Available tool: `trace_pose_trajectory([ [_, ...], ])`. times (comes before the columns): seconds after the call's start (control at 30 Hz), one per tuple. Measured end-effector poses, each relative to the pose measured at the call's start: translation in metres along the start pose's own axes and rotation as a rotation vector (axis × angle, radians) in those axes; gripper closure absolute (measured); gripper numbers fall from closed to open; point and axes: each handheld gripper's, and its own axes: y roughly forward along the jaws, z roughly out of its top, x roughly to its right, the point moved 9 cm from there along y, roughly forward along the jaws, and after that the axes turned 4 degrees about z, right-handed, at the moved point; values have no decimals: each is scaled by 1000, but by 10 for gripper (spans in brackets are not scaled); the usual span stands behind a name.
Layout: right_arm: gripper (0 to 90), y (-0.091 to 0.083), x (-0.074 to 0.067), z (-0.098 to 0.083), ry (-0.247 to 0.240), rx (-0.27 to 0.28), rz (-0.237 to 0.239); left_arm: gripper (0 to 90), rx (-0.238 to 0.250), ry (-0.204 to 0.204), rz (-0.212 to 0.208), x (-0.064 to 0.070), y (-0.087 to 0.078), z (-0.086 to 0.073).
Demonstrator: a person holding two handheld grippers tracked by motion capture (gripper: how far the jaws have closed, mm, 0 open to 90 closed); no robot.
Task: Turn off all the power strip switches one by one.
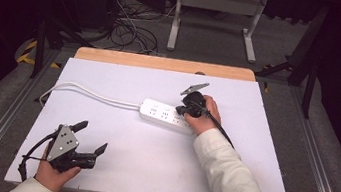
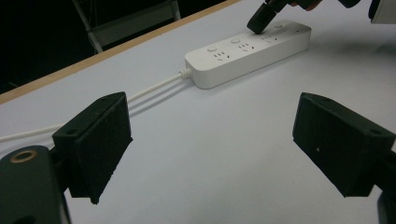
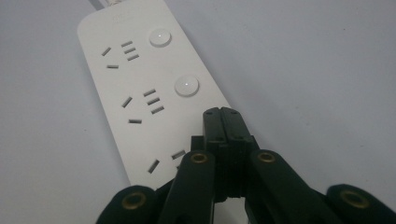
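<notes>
So going left to right with the white power strip (image 1: 166, 115) as the anchor: the left gripper (image 1: 90, 138) sits well off to the strip's near-left, down by the front edge of the white table (image 1: 113, 168), held low in the person's left hand (image 1: 54, 173), claw spread wide apart with nothing between the 2 pads. In the left gripper view its pads frame the bare tabletop, and the strip lies beyond them with its white cord (image 2: 149, 89) running off to the left. The strip itself lies flat about mid-table, cord end pointing left, and in the right gripper view you can see 2 round buttons (image 3: 186, 86) and the slotted sockets next to them. The right gripper (image 3: 223, 116) is right on top of the strip's right end, claw squeezed fully together with nothing pinched in it, tip down on the strip's top face about where a 3rd button would be. The right hand (image 1: 203, 116) holds it there, sleeve (image 1: 231, 185) trailing back toward the near-right.
</notes>
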Motion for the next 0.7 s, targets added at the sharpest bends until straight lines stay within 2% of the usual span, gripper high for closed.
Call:
trace_pose_trajectory([
  [0.2, 900, -1, 1, -1, 39, 0, 26, 121, 0, 1, -2, 0, 0, 0],
  [0.3, 900, 0, 1, -1, 49, -2, 22, 121, 0, 1, -2, 1, 0, 0],
  [0.53, 900, 0, -1, -1, 35, -15, 0, 121, -2, -3, -1, 1, 0, 0],
  [0.7, 900, 0, 0, 0, 46, -20, -2, 121, 1, -8, -2, 1, 0, 0],
])
